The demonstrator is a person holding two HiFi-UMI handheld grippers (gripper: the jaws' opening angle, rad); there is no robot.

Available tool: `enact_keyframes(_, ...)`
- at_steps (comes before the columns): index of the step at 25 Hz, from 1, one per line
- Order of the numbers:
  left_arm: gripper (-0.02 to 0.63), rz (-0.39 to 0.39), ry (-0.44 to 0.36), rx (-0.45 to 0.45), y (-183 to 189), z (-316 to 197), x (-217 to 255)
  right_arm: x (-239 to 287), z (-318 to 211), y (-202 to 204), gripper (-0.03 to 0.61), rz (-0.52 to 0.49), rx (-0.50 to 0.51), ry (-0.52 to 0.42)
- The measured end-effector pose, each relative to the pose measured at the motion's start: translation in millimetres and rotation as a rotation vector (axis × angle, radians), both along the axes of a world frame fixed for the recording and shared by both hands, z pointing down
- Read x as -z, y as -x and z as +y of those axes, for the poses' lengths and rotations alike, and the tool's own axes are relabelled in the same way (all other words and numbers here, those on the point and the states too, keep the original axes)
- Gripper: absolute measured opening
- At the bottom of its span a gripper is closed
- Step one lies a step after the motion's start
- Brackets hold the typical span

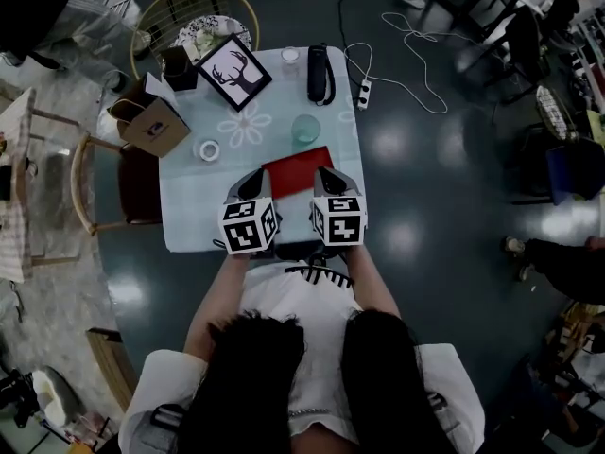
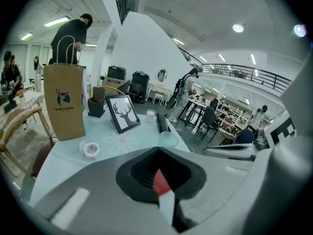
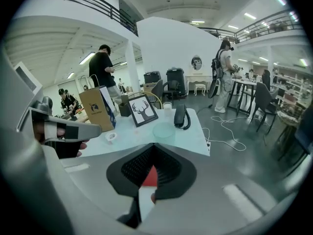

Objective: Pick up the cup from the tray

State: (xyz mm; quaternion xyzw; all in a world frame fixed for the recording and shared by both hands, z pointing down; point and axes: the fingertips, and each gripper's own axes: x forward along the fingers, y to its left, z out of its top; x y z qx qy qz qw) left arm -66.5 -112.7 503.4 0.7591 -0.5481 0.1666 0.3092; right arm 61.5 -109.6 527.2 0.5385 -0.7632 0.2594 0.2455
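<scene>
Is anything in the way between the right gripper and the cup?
Nothing visible. Only the flat red tray lies between the right gripper and the cup; the black phone and the deer picture stand aside.

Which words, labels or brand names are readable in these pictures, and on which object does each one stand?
"luckin coffee": on the brown paper bag, under its blue deer logo, in the left gripper view.
The same print in the right gripper view and the head view: too small to read.
Framed deer picture: no text.

table (image 1: pixel 189 206) | on it: red tray (image 1: pixel 296 170); cup (image 1: pixel 305 129); tape roll (image 1: pixel 207 149); deer picture (image 1: pixel 234 72); paper bag (image 1: pixel 151 121); black handset (image 1: pixel 320 74)
</scene>
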Motion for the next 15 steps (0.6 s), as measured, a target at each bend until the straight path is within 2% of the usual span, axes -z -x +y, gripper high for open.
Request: enact_keyframes(15,0.0,-0.012,-0.006,-0.023,-6.5,8.6,3.8,2.6,10.6,-3.4,0.025,-0.002,0.014,0.0)
